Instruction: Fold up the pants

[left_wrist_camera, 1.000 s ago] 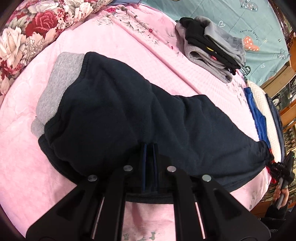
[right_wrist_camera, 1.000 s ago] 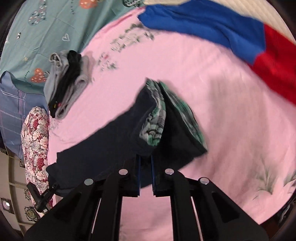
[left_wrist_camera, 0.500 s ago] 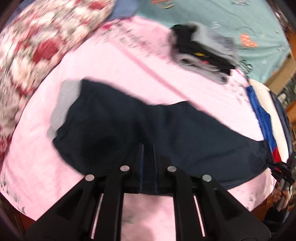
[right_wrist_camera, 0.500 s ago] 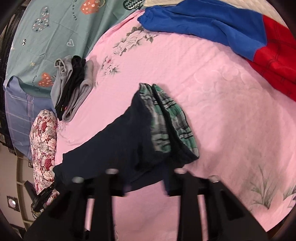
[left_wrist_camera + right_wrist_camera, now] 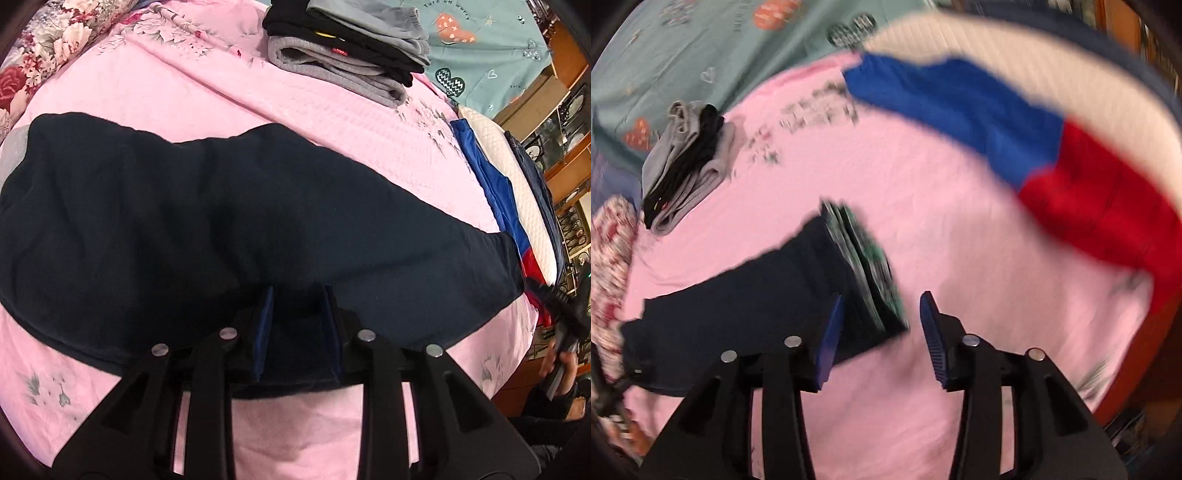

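Dark navy pants [image 5: 229, 221] lie folded lengthwise across the pink bedspread [image 5: 295, 122], a grey cuff showing at the far left. My left gripper [image 5: 297, 325] is low over their near edge, its blue pads apart with navy cloth lying loosely between them. In the blurred right wrist view the pants [image 5: 750, 295] end in a green plaid-lined waistband [image 5: 864, 266] resting on the bed. There my right gripper [image 5: 881, 325] stands wide open just short of that waistband, holding nothing.
A stack of folded grey and black clothes [image 5: 347, 48] sits at the far side of the bed. A blue-and-red garment [image 5: 1015, 147] lies along the white quilted edge. A floral pillow [image 5: 44, 37] is at the left, wooden shelves [image 5: 569, 110] at the right.
My right gripper opened, let go of the waistband and drew back. My left gripper's pads spread apart and sank closer to the pants, which now lie flatter.
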`<move>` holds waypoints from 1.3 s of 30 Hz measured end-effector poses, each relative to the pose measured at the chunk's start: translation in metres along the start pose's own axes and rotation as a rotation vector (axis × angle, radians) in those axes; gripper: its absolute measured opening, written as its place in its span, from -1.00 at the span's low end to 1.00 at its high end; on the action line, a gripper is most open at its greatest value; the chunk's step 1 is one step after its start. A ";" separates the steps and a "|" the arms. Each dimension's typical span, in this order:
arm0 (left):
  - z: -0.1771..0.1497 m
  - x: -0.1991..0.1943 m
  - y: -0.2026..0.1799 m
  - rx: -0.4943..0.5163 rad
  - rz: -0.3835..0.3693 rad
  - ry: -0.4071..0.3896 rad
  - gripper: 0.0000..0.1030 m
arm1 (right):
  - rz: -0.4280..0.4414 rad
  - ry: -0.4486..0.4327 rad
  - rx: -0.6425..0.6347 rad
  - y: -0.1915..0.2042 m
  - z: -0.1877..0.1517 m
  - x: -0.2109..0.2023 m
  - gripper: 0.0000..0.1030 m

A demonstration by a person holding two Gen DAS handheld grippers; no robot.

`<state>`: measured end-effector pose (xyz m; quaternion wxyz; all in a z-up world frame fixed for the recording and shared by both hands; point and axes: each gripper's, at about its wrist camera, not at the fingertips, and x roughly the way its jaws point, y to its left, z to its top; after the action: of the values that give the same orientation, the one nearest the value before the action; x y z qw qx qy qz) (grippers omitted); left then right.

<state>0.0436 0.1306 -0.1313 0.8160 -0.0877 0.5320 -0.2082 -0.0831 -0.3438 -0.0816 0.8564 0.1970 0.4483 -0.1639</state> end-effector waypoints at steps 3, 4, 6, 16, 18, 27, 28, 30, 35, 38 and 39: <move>-0.006 -0.003 0.002 0.018 -0.003 -0.023 -0.47 | 0.149 -0.005 -0.115 0.053 0.023 -0.009 -0.10; -0.007 -0.004 0.003 0.022 -0.002 -0.030 -0.47 | 0.199 0.022 -0.161 0.072 0.027 -0.006 -0.02; -0.007 -0.005 0.000 0.027 -0.002 -0.032 -0.47 | 0.353 0.133 -0.276 0.129 0.032 0.013 0.17; 0.002 -0.011 0.021 -0.001 -0.043 -0.004 -0.47 | 0.528 0.380 -0.807 0.413 -0.001 0.110 0.16; 0.006 -0.020 0.031 -0.023 -0.025 -0.018 -0.47 | 0.497 0.387 -0.837 0.434 -0.003 0.129 0.11; 0.026 -0.032 0.078 -0.126 0.036 -0.059 -0.24 | 0.486 0.502 -0.863 0.416 -0.042 0.125 -0.08; 0.025 -0.031 0.081 -0.134 0.022 -0.053 -0.24 | 0.506 0.516 -0.858 0.416 -0.047 0.121 -0.08; 0.023 -0.032 0.083 -0.130 0.012 -0.066 -0.24 | 0.546 0.532 -0.846 0.409 -0.048 0.117 -0.08; 0.020 -0.033 0.083 -0.121 0.016 -0.084 -0.24 | 0.663 0.551 -0.829 0.413 -0.040 0.114 -0.08; 0.018 -0.033 0.084 -0.127 0.012 -0.086 -0.24 | 0.669 0.582 -0.859 0.418 -0.049 0.117 -0.08; 0.018 -0.034 0.085 -0.127 0.013 -0.084 -0.24 | 0.665 0.587 -0.869 0.417 -0.053 0.115 -0.08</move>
<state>0.0688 0.2198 -0.1268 0.8318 -0.1445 0.5098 -0.1649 0.1328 0.0324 -0.1255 0.7046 -0.0035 0.6056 0.3700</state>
